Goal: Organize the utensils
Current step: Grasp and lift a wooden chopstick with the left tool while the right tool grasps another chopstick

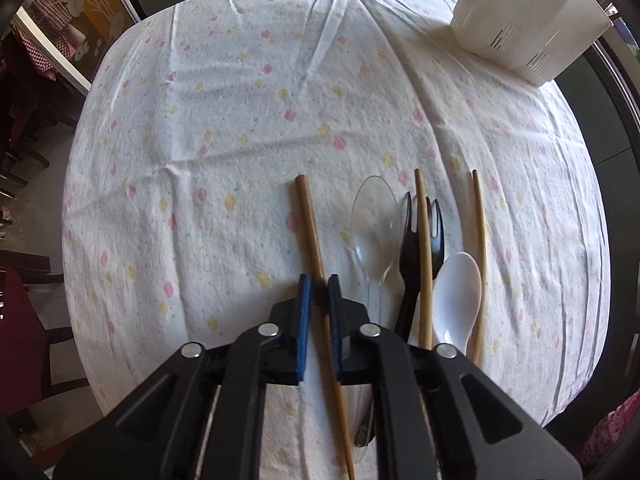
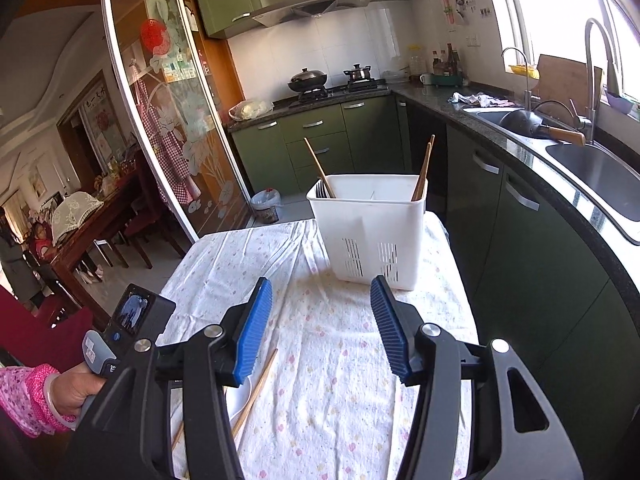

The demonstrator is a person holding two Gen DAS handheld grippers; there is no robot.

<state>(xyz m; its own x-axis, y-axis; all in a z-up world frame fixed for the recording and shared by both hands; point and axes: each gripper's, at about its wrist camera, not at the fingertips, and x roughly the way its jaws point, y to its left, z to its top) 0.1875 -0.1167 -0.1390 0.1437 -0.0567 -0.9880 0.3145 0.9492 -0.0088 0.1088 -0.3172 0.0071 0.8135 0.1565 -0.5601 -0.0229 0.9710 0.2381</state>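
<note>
A chopstick [image 1: 310, 232], its long axis toward twelve o'clock, is clamped by the left gripper [image 1: 317, 294], the caddy [image 1: 528, 20] lying at two o'clock; the right gripper [image 2: 321, 300] is spread wide and holds nothing.

Cloth-covered table [image 1: 240, 128] with white caddy [image 1: 528, 20], chopsticks [image 1: 478, 236], spoons [image 1: 456, 296], black fork [image 1: 412, 264].

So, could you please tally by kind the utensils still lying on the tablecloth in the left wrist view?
Chopsticks: 3, one between the left tool's pads, one across the fork, one at far right
Spoons: 2, clear and white
Forks: 1, black
Total: 6
</note>
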